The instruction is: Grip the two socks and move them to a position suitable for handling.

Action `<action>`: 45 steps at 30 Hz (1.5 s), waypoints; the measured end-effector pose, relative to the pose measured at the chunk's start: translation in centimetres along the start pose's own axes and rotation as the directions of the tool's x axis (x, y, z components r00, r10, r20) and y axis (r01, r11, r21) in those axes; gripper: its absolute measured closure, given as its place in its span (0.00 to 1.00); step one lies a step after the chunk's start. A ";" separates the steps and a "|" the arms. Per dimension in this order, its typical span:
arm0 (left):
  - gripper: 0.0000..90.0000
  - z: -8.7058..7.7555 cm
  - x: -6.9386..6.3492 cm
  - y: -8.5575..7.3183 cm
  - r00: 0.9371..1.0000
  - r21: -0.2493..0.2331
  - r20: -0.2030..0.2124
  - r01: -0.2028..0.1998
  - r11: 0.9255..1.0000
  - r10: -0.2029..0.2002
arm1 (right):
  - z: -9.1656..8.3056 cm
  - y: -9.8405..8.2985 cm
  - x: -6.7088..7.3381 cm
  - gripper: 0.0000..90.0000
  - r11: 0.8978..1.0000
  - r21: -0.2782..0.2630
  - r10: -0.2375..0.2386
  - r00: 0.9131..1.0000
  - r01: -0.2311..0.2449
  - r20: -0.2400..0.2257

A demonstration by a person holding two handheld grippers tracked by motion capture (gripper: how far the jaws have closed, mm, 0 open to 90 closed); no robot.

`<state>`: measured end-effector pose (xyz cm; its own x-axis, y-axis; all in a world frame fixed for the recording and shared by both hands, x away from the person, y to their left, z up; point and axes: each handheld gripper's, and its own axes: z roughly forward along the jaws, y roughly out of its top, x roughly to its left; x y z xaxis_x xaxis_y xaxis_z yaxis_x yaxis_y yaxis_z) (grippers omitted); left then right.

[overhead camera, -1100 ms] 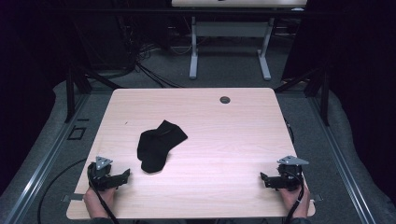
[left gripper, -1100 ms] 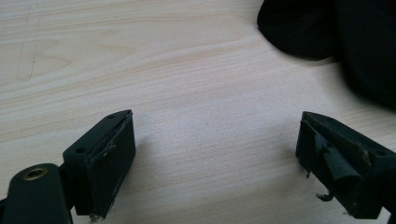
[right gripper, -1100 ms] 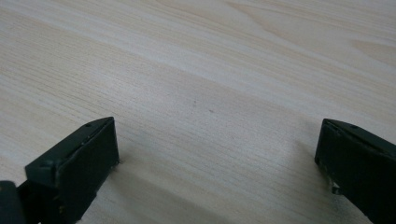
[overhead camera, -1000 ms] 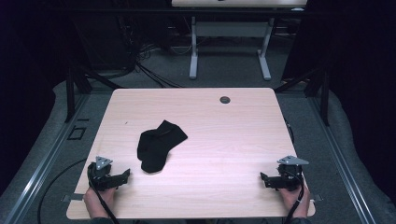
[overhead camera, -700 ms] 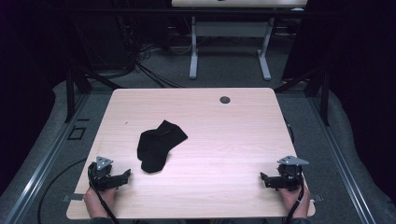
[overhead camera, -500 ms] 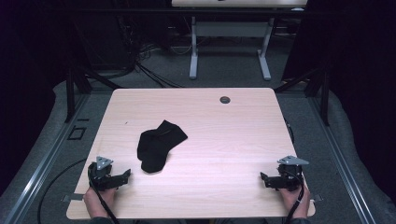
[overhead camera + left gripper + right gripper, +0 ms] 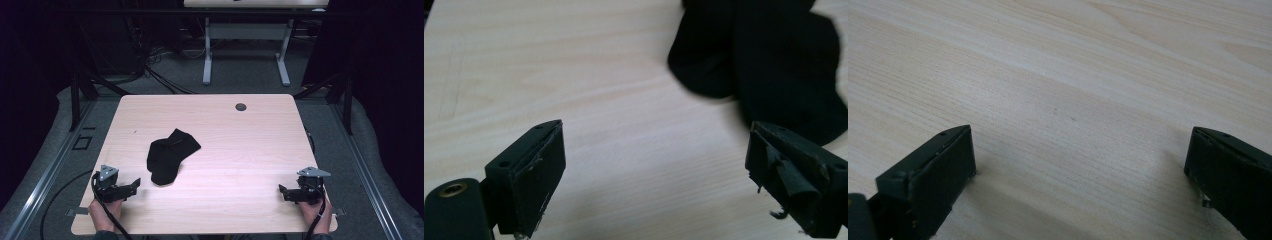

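Between both hand-held grippers (image 7: 135, 184), seemingly bare tabletop (image 7: 240, 170).

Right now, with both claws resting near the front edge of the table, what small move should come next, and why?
Probably ease the left claw forward toward the crumpled black fabric sock. Its jaws stand wide open with nothing between them, and the sock lies just ahead of it on the light wooden table, apart from it. The open right claw sits much farther away.
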<state>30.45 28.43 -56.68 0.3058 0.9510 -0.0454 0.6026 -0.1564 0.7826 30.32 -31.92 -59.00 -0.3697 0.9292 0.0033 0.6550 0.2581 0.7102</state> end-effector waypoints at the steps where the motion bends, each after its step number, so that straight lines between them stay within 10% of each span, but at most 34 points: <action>1: 0.10 -0.2 -0.3 0.4 1.000 -0.008 0.009 -0.004 1.000 0.004 | 0.0 0.0 0.0 0.00 1.000 -0.004 0.004 1.000 -0.004 0.000; 12: 0.08 -0.6 -3.6 4.4 0.991 -0.031 0.093 -0.097 0.995 0.100 | 0.0 0.0 0.0 0.00 1.000 -0.004 0.004 1.000 -0.004 0.000; 25: 0.05 2.5 -6.7 7.6 0.966 0.011 0.195 -0.178 0.984 0.173 | 0.0 0.0 0.0 0.00 1.000 -0.004 0.004 1.000 -0.004 0.001; 36: 0.19 6.9 -6.9 8.5 0.967 0.107 0.199 -0.185 0.977 0.161 | 0.0 0.0 0.0 0.00 1.000 -0.001 0.001 1.000 -0.001 0.001; 45: 0.40 9.4 -7.0 8.1 0.981 0.192 0.148 -0.157 0.969 0.129 | 0.0 0.0 0.0 0.00 1.000 -0.004 0.004 1.000 -0.004 0.001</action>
<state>40.10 18.03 -55.89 0.4865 0.8730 -0.0350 0.6775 -0.3517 0.6460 30.31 -31.89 -59.03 -0.3664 0.9304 0.0053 0.6537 0.2534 0.7130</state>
